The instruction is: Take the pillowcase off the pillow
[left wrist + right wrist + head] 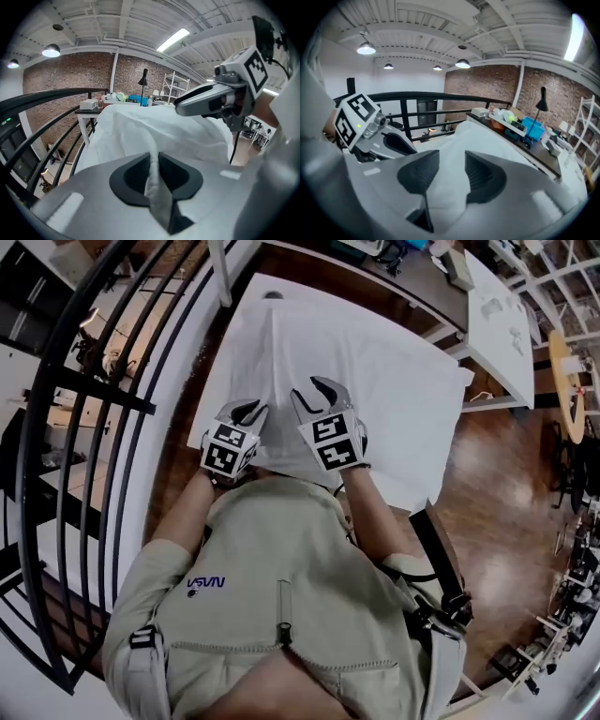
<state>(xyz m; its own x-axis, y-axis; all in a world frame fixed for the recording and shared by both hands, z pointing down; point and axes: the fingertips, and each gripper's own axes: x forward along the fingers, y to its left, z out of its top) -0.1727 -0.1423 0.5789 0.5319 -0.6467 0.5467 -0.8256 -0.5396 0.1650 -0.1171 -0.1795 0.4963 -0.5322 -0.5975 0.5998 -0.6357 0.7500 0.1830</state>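
Clamping a fold of the pillowcase [151, 123] in your left gripper [154, 158], you are holding your right gripper [451, 165] unclenched over the pillow [384, 381], which is lying broadside beside the black railing [84, 427], brick wall [65, 82] beyond.

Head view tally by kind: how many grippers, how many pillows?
grippers: 2 (left gripper, right gripper)
pillow: 1
total: 3
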